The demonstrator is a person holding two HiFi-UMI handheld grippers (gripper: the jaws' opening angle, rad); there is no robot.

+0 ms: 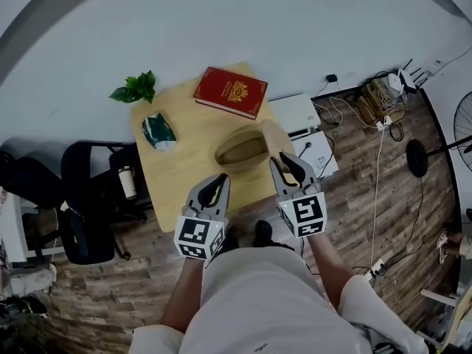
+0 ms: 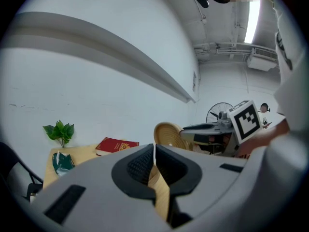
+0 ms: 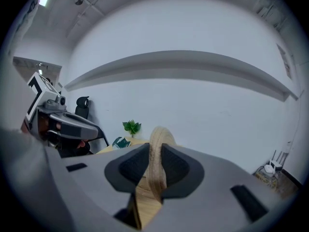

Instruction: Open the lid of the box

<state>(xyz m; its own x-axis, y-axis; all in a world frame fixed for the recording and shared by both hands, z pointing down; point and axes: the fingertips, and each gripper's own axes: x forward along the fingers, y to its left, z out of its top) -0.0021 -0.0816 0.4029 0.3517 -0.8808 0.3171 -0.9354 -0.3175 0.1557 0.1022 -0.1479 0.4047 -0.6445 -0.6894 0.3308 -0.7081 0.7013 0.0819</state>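
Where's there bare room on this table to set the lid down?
Free: front-left of the table, between the green packet, the box and the left tool. Crowded: the back, with red book and plant; the right, with box and lid.

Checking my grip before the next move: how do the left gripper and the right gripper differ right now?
The right gripper is shut on the rim of the raised lid; the left gripper is shut on nothing. The right gripper reaches over the table to the box; the left gripper hangs by the table's near edge, apart from the box. Both point the same way, forward.
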